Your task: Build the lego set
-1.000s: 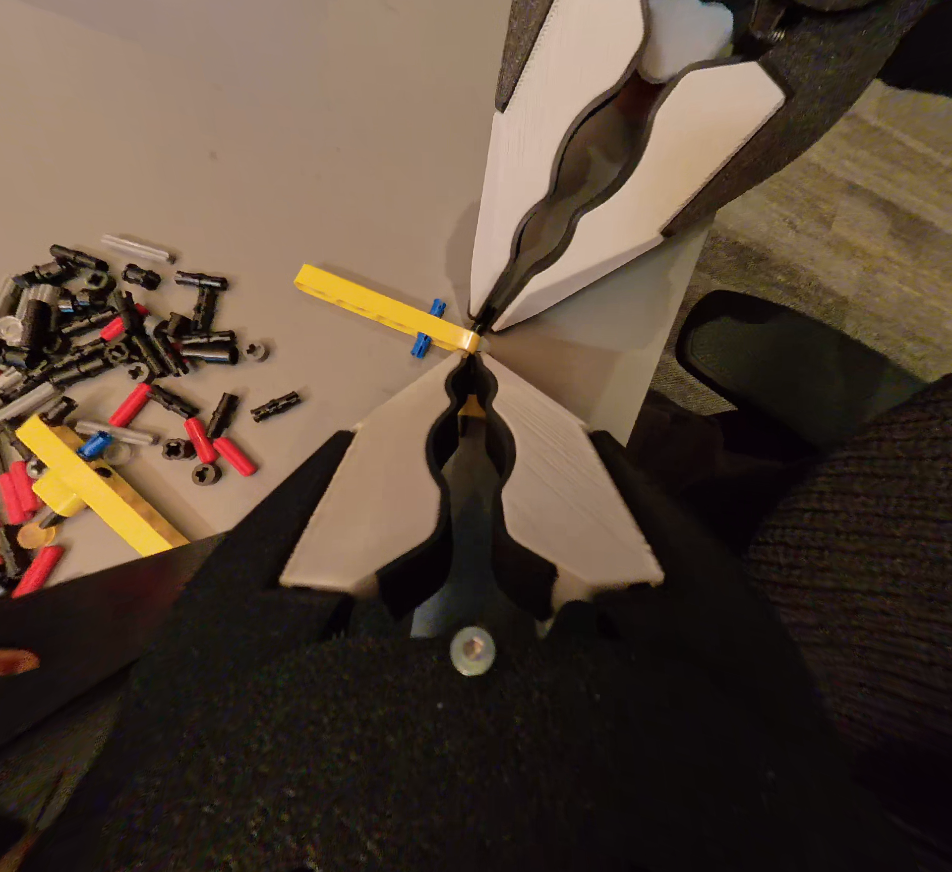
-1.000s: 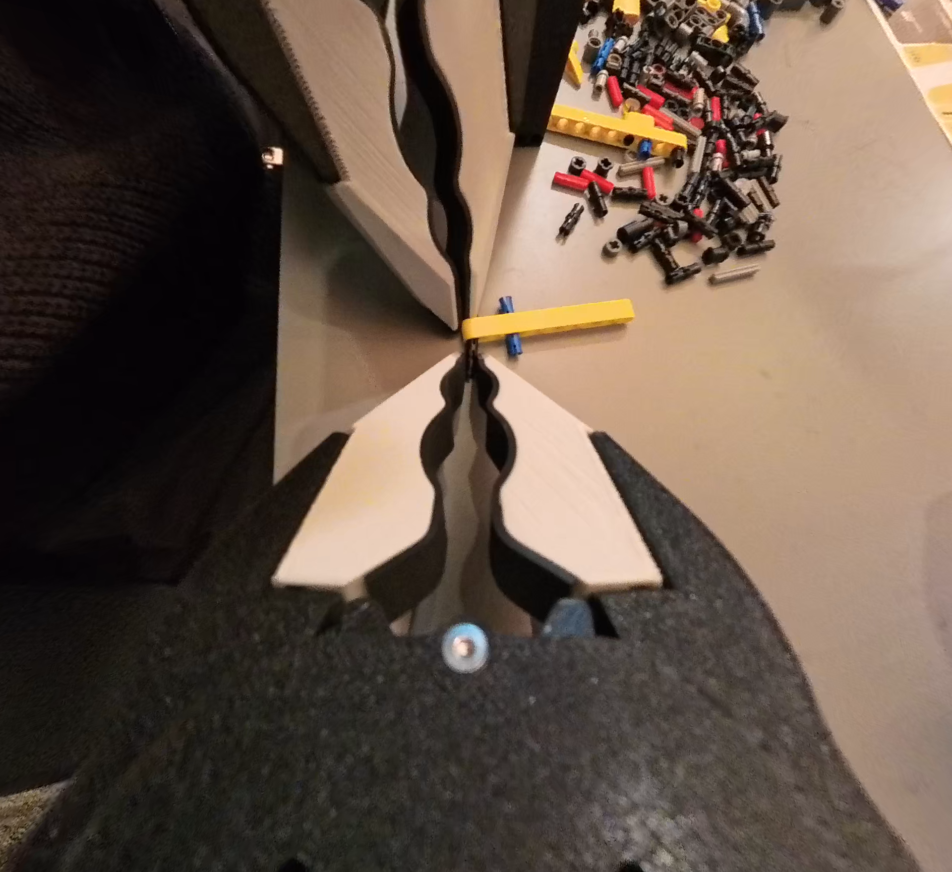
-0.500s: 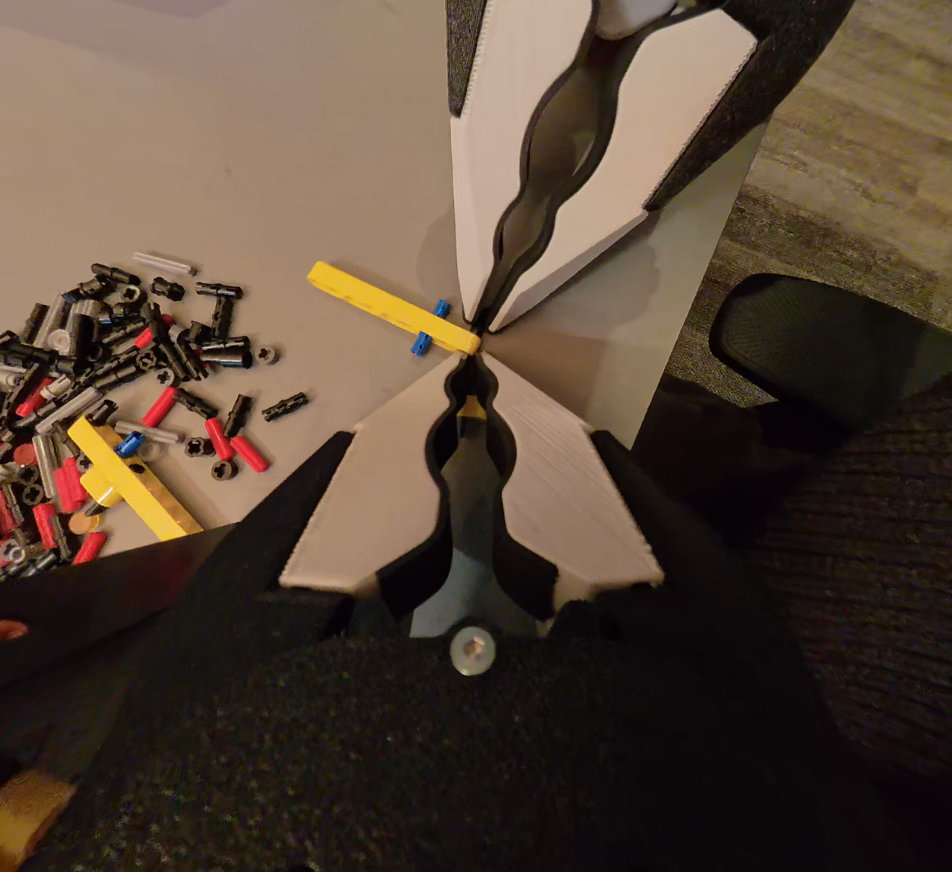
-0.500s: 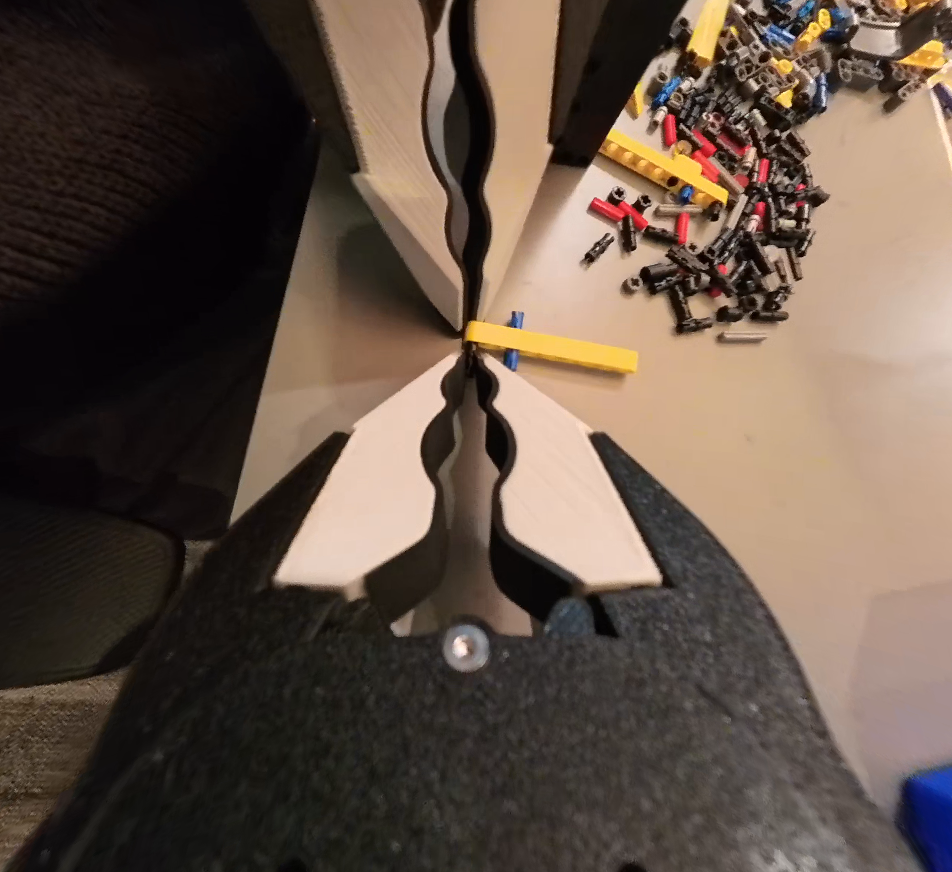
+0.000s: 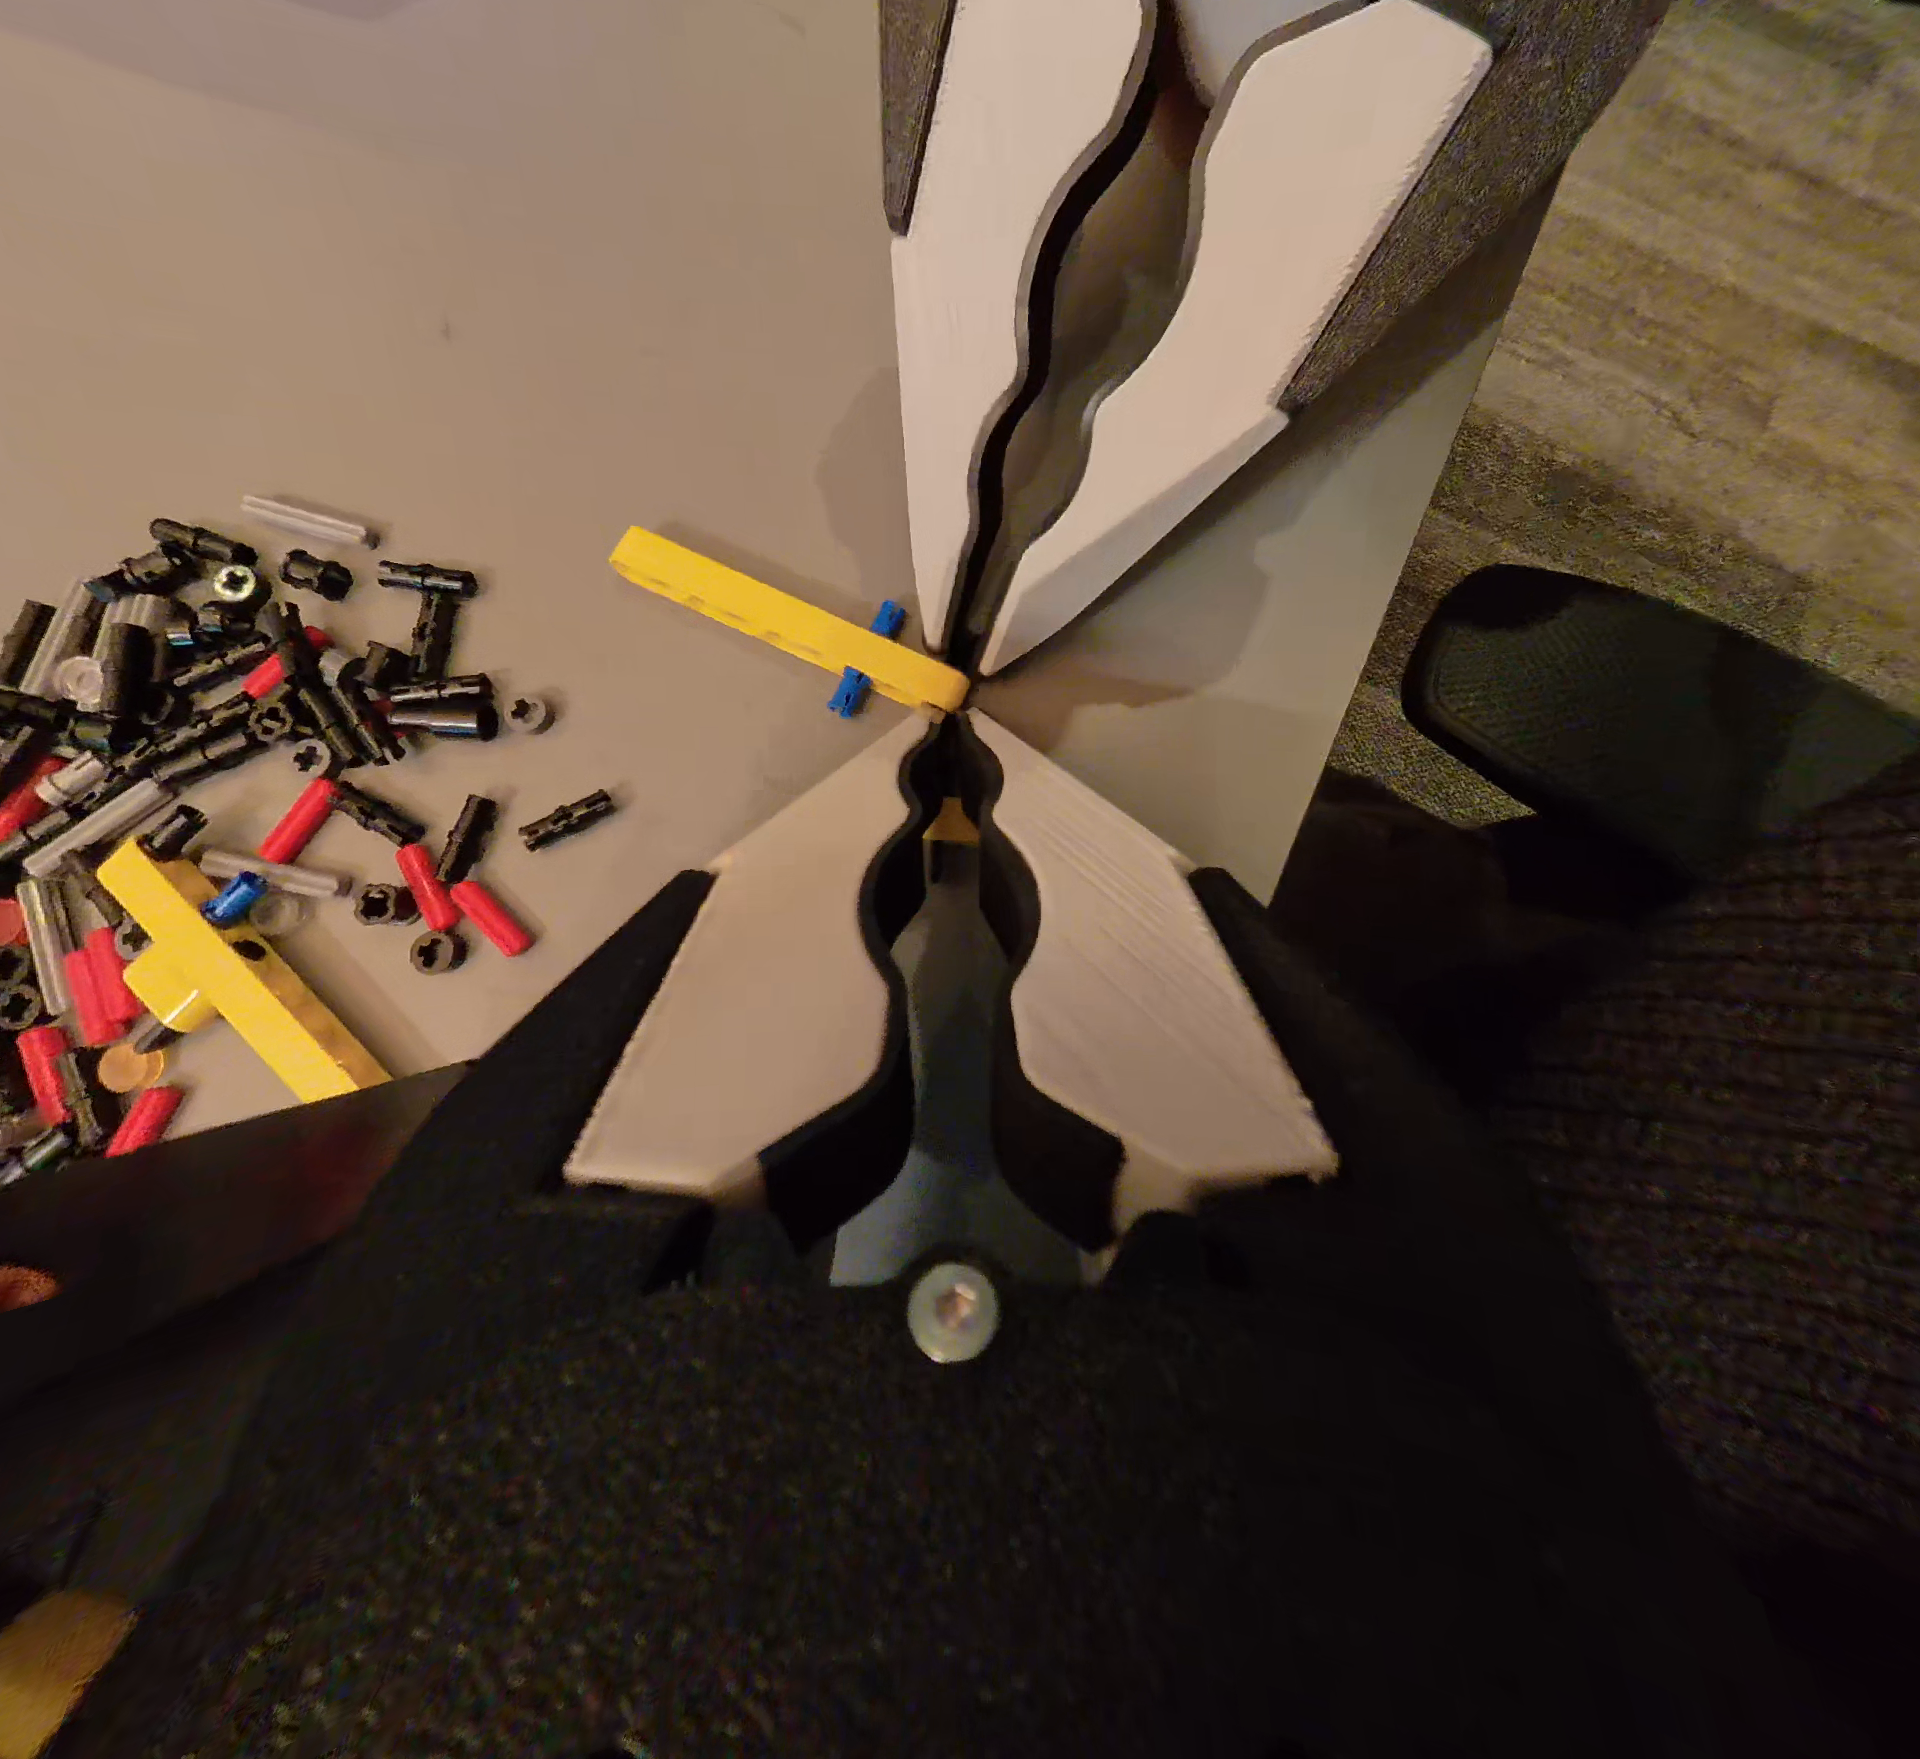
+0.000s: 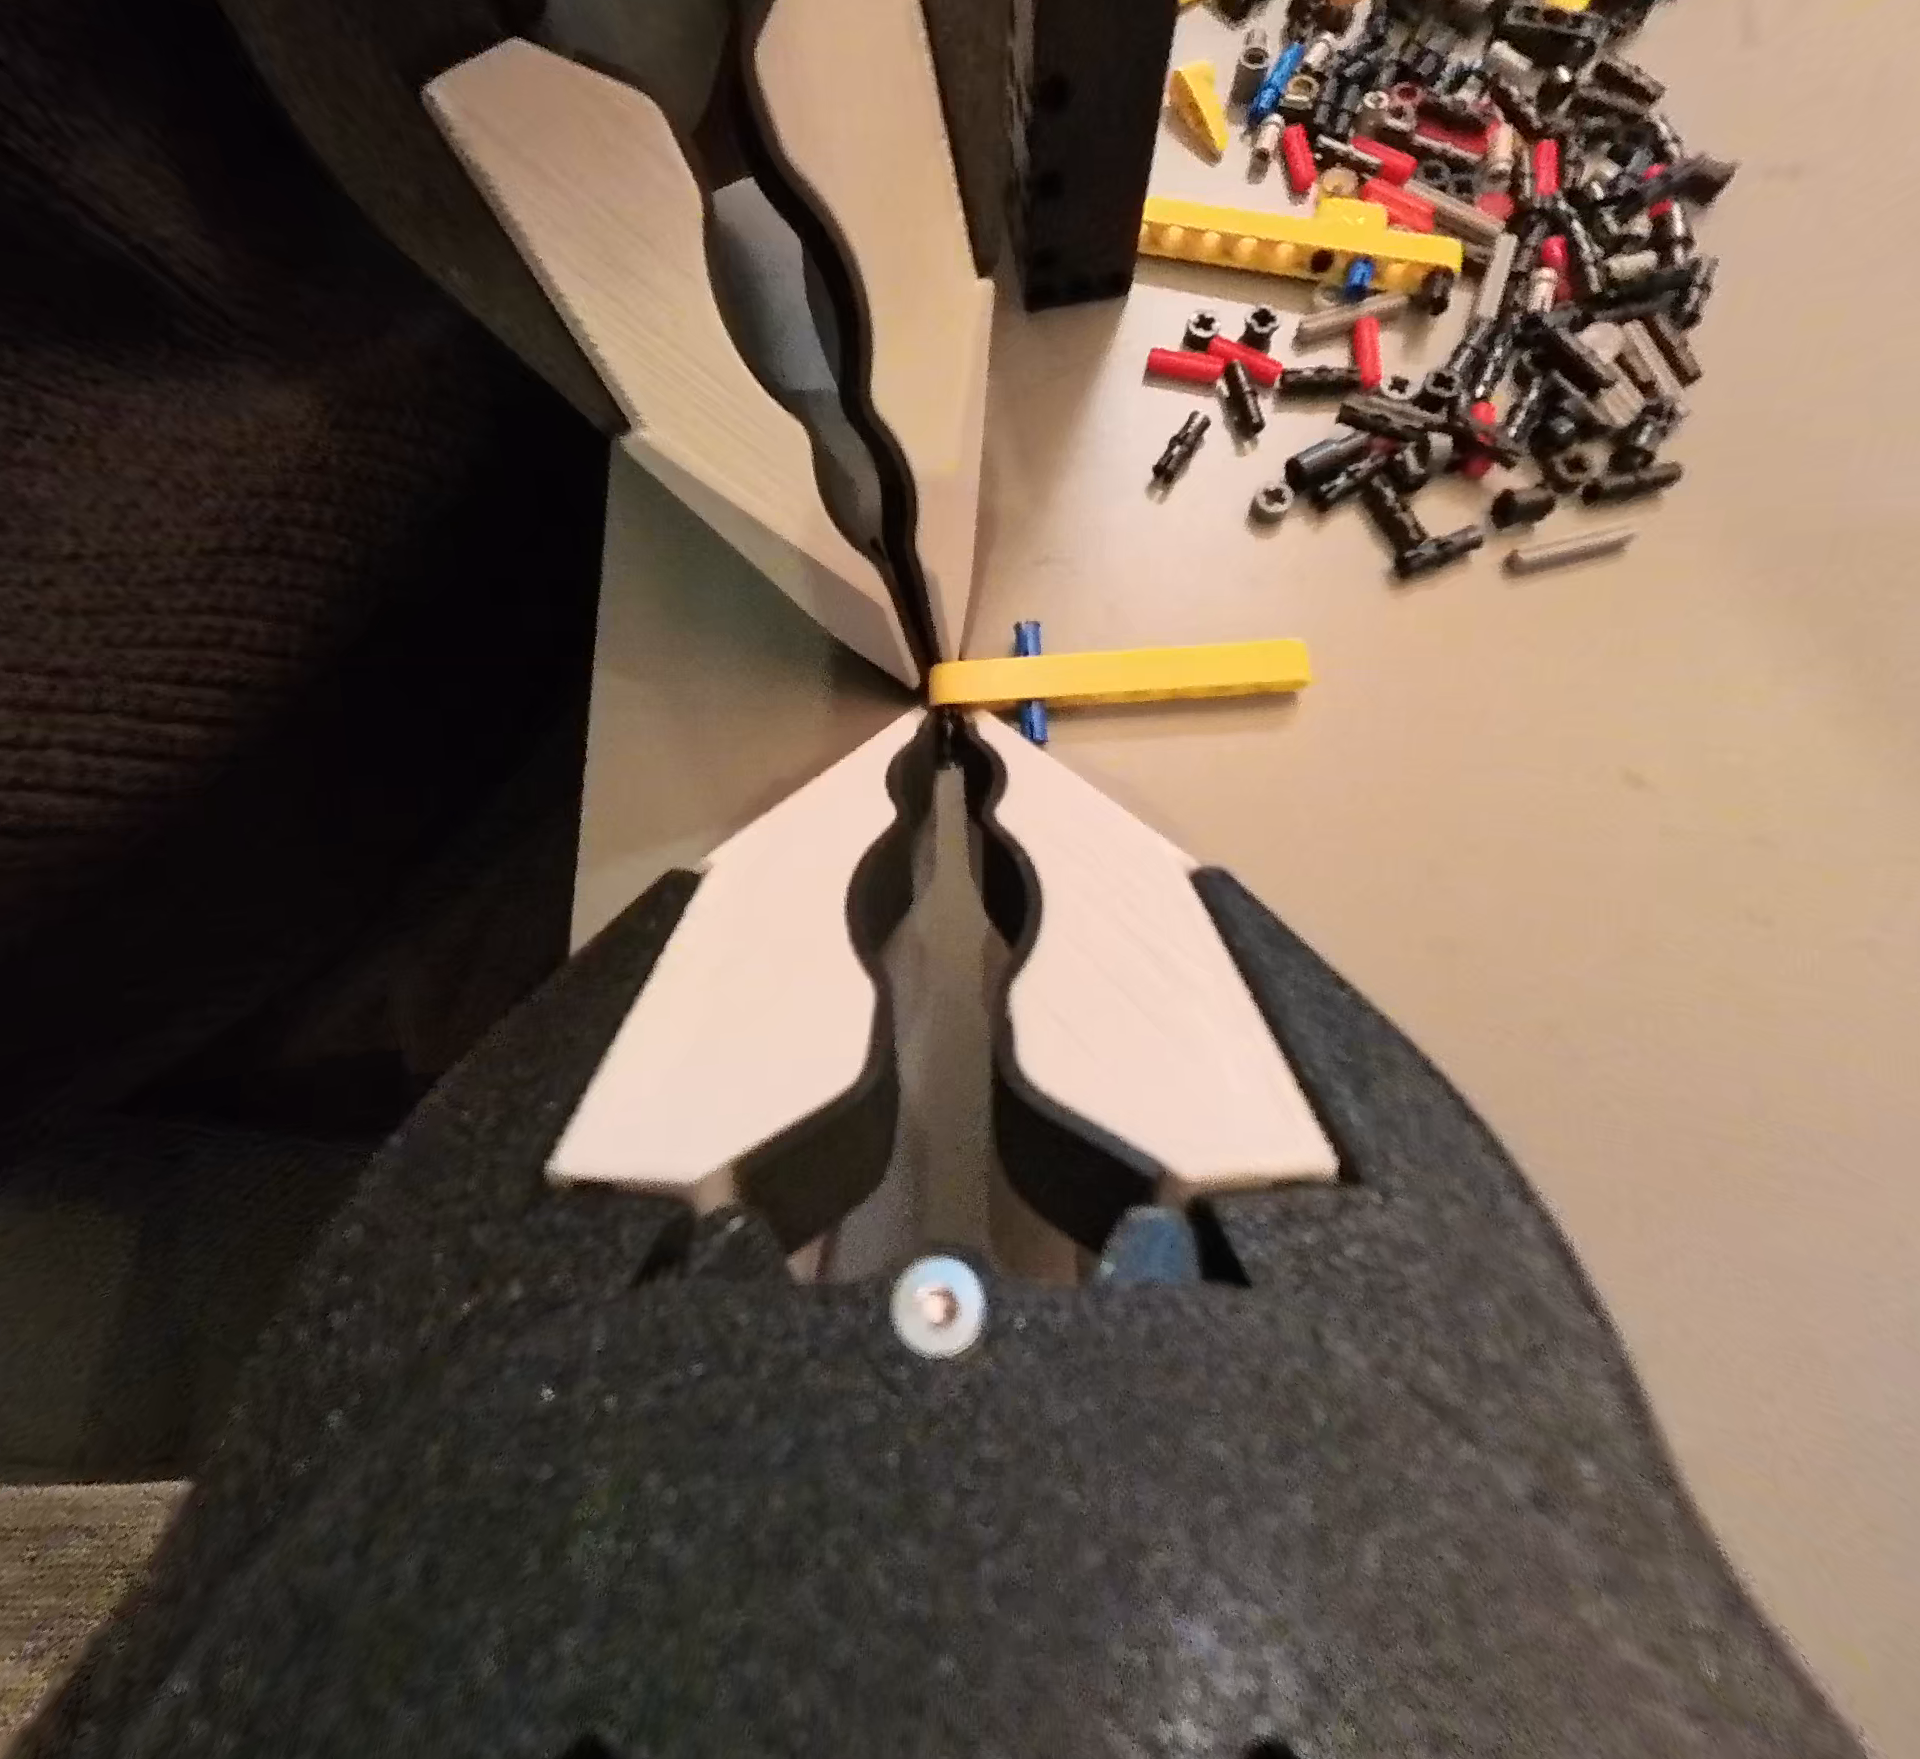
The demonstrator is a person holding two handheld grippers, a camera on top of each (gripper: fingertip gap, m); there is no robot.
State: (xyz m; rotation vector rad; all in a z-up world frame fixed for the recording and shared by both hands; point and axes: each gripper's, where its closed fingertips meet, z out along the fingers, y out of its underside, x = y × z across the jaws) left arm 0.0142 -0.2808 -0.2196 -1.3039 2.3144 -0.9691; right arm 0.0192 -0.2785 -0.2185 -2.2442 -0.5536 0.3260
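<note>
At frame centre my left gripper [image 5: 948, 722] has its jaws clamped on the near end of a yellow beam [image 5: 779, 629]. My right gripper [image 6: 948, 727] meets it tip to tip, jaws pressed together on something tiny and dark I can't identify. A blue pin [image 5: 864, 660] crosses the beam. The beam juts out above the bench [image 5: 468, 255]; loose parts [image 5: 239, 722] lie at left.

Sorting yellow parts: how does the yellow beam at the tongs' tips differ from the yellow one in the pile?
The thin beam is smooth, carries a blue pin crosswise, clear of the pile; the pile beam is thicker, studded, among loose pins. Both are long, yellow, holed.
</note>
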